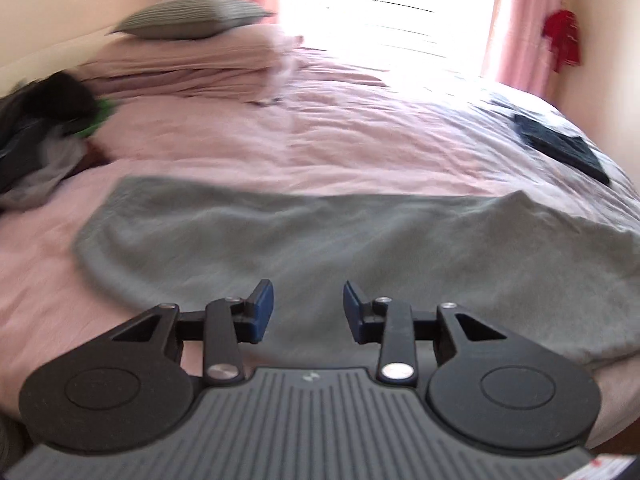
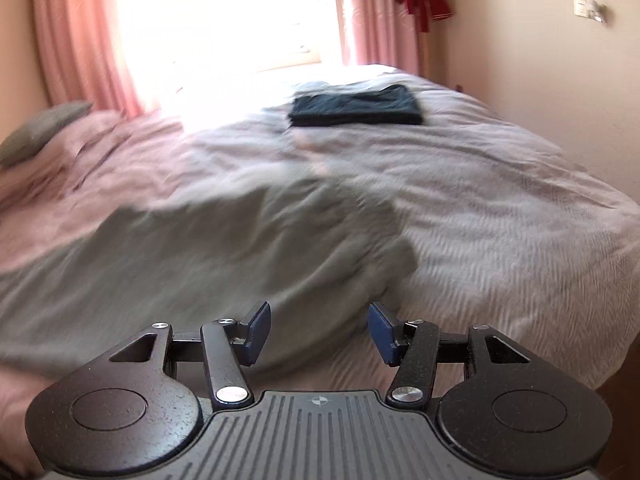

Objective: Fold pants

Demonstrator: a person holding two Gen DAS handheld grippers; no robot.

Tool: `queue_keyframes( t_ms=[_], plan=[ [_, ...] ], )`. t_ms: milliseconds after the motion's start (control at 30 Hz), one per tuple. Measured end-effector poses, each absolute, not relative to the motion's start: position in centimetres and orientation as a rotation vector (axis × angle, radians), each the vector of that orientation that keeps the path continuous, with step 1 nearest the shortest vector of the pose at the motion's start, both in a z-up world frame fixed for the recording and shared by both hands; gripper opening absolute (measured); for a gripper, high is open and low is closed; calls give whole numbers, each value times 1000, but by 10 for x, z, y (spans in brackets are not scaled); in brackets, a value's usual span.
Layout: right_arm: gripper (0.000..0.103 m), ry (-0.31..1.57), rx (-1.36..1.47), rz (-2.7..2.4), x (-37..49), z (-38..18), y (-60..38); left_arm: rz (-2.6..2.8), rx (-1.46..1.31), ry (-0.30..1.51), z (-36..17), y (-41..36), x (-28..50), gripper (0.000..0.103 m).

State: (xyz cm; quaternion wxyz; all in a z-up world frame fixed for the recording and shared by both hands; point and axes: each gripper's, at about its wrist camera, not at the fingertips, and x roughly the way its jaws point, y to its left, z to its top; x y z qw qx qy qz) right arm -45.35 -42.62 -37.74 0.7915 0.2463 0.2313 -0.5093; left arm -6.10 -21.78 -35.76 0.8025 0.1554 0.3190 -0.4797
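Note:
Grey pants [image 1: 320, 240] lie spread across the near part of the bed, folded lengthwise into a wide band. In the right wrist view the same grey pants [image 2: 208, 248] fill the left and middle, with their end near the right finger. My left gripper [image 1: 308, 308] hovers over the near edge of the pants, its blue pads apart and nothing between them. My right gripper [image 2: 318, 330] hangs above the pants' right end, jaws wide, holding nothing. Both views are blurred.
A pink bedcover [image 1: 280, 136] spans the bed. Folded dark clothing [image 2: 356, 106] lies at the far right. A heap of dark clothes [image 1: 40, 128] sits at the left edge. Pillows [image 1: 192, 16] are stacked at the head, with curtains [image 2: 80, 32] and a bright window behind.

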Motion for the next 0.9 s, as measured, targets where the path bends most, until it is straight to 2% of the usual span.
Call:
queue_keyframes(
  t_ms=[300,467,533,600,733,900],
  plan=[
    [52,329,641,-1163,-479,-383,-540,-1396,329,667,-382,-385,-87,32],
    [52,361,658,-1196,-477,-408,-551,-1496,368,649,-410,-441,-125,33],
    [52,341,665,-1189,-481,-412,-550,-1458,463,582,-431,-462,-136,33],
    [52,345,670,-1188,-483,-413,-550,-1403,533,597,-457,-475,-128,35],
    [52,375,688,-1227,-486,-416,-548,-1340,453,627,-446,-448,-93,34],
    [52,369,697,-1262,-490,-413,-537,-1190,381,593,-413,-347,-37,33]
  ],
)
